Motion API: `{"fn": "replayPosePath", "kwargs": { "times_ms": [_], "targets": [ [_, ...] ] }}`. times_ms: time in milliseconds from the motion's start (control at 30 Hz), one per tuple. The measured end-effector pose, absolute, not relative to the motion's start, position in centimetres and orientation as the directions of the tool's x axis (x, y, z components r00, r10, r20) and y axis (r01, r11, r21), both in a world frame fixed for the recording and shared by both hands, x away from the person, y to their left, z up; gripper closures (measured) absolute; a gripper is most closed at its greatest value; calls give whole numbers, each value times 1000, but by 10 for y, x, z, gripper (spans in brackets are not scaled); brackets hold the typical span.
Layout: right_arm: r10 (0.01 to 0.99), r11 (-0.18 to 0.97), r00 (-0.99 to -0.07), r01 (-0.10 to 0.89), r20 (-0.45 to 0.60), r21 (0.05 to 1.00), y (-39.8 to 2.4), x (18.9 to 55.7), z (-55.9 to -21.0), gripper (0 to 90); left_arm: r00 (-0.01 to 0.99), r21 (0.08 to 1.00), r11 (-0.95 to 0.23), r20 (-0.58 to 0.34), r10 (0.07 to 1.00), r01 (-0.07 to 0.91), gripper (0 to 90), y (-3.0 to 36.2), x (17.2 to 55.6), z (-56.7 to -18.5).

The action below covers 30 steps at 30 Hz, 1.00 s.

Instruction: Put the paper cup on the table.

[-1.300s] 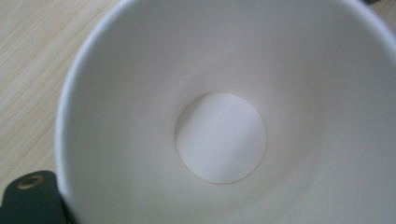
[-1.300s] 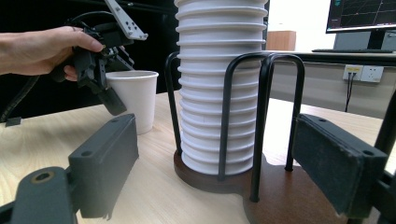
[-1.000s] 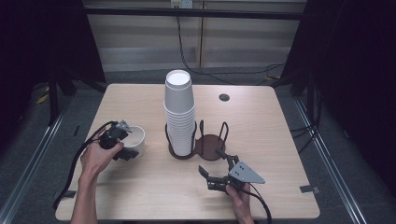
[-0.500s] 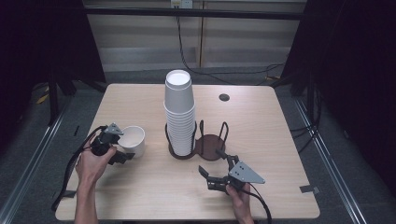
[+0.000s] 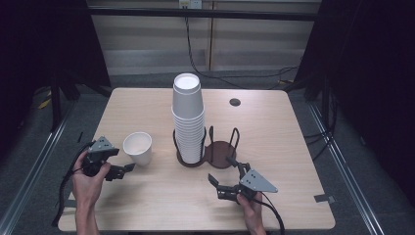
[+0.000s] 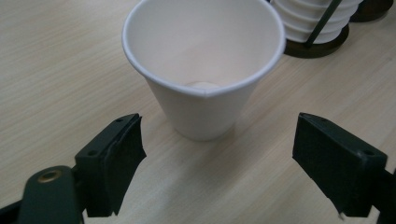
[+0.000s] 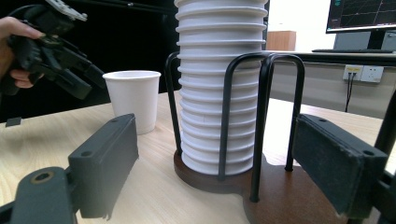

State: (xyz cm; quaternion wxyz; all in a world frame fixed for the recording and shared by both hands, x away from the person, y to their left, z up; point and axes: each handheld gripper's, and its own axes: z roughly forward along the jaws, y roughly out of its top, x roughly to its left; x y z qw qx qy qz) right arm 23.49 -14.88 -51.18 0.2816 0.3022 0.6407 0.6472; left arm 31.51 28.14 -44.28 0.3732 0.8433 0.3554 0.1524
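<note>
On pale wooden counter (image 5: pixel 293 147), white paper cup (image 5: pixel 138 148) stands released beside tall cup stack (image 5: pixel 188 122); left gripper (image 5: pixel 128 168) backed away, jaws open, empty. Right gripper (image 5: pixel 220 176) open, idle.

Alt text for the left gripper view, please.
A white paper cup stands upright and empty on the wooden table, just beyond the left gripper, whose open black jaws are clear of it. A cup stack sits behind.

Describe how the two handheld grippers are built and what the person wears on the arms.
Each gripper, left and right, is black, with two blocky black jaws, a grey three-cornered plate on top and a trailing black cable. A brass-coloured rivet shows at a jaw base. The forearms show no sleeves.
</note>
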Motion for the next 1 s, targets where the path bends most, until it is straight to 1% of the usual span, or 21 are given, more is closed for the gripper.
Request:
{"fn": "replayPosePath", "kwargs": {
  "times_ms": [33,100,133,267,333,400,433,500,567,633,667,733,800,867,933,1000],
  "targets": [
    [752,-21,-659,22,30,1000,-149,235,-512,138,695,750,-457,-5,719,478,160,281,313,-443],
    [751,-20,-660,22,30,1000,-149,235,-512,137,697,781,-405,-52,715,475,161,283,309,-442],
    [751,-20,-660,23,30,1000,-149,235,-512,137,696,798,-385,-58,715,463,161,283,308,-440],
    [752,-21,-659,22,30,1000,-149,235,-512,137,686,847,-337,-44,727,411,162,283,296,-438],
    [752,-21,-659,22,30,1000,-149,235,-512,138,696,864,-306,-69,715,400,162,281,290,-441],
    [751,-20,-660,22,29,1000,-149,235,-512,138,698,873,-307,-51,714,378,162,278,285,-444],
    [751,-20,-660,23,30,1000,-149,235,-512,137,693,877,-292,-63,718,382,162,276,282,-446],
    [751,-20,-660,22,30,1000,-149,235,-512,137,684,880,-292,-50,727,374,162,270,277,-449],
    [752,-20,-659,22,30,1000,-149,235,-512,138,689,896,-288,-26,724,337,162,263,271,-451],
    [751,-20,-660,22,29,1000,-149,235,-512,138,682,926,-217,-56,729,309,162,257,265,-455],
    [751,-20,-660,23,30,1000,-149,235,-512,137,676,940,-192,-53,735,283,166,256,263,-457],
    [752,-20,-659,22,29,1000,-149,235,-512,138,662,947,-149,-83,745,286,165,252,262,-463],
    [751,-20,-660,22,30,1000,-149,235,-512,137,655,950,-139,-82,752,279,158,245,259,-470],
    [752,-20,-659,22,30,1000,-149,235,-512,138,673,953,-140,-81,735,268,159,235,254,-476],
    [752,-20,-659,22,30,1000,-149,235,-512,138,674,961,-112,-93,733,254,155,226,252,-483],
    [752,-20,-659,22,30,1000,-149,235,-512,138,657,962,-123,-69,751,242,154,216,249,-488]
  ]
}}
